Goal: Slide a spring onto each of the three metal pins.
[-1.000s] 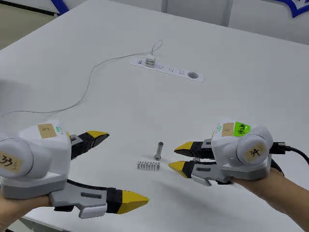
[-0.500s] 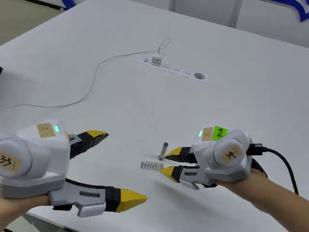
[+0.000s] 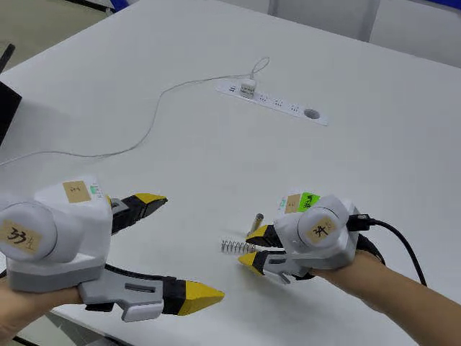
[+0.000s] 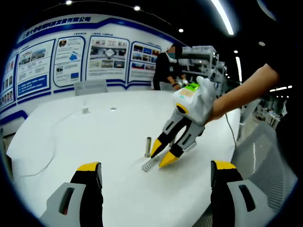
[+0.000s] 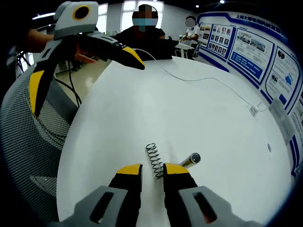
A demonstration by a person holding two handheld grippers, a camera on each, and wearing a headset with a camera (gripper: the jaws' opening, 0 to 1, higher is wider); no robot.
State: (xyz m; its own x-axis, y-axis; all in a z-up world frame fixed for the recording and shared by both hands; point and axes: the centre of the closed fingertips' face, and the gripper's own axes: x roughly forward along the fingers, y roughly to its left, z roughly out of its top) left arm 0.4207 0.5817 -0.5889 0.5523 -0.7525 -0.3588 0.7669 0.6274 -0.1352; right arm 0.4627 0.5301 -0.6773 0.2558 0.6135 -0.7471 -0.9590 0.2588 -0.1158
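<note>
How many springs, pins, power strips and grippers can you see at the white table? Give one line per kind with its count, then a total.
spring: 1
pin: 1
power strip: 1
grippers: 2, the left gripper and the right gripper
Total: 5

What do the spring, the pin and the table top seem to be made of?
Spring: thin steel-like wire, grey, bright glints on coils.
Pin: metal, probably steel, polished; its end face shines.
Table top: smooth white, faint sheen; laminate or painted board, cannot tell.
</note>
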